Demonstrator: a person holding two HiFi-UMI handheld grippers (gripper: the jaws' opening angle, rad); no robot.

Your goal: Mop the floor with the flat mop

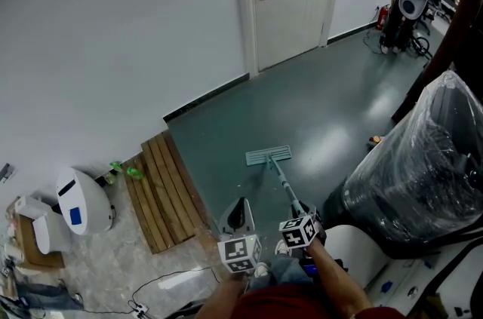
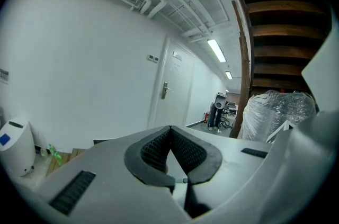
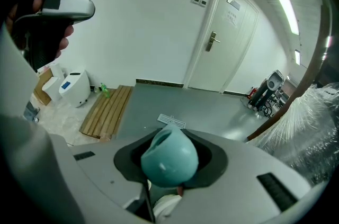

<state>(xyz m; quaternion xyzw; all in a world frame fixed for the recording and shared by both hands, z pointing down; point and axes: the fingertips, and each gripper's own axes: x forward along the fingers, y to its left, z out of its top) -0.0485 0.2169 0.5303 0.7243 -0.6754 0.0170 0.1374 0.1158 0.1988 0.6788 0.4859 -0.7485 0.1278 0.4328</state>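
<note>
The right claw (image 3: 170,139) is clamped on the round teal top (image 3: 168,160) of the flat mop (image 1: 269,156). The pole (image 1: 283,185) can be seen running away from this claw and down to the pad (image 3: 171,121). The pad is laid flat on the grey floor (image 1: 324,91), well in front of the claw.

The left claw (image 2: 170,129) is shut, jaws together, and nothing is held in it. It is found just beside the right claw, on its left. It is tipped up toward the wall (image 2: 95,69), not at the mop.

The mopping step seems to be in hand, and the mop is worked by one claw only. Next, the pad should likely be pushed farther out from the claw or pulled back toward it. A tight grip will be needed, and the pad should be held flat. The wooden slats (image 1: 162,189), left of the pad, are best not bumped.
</note>
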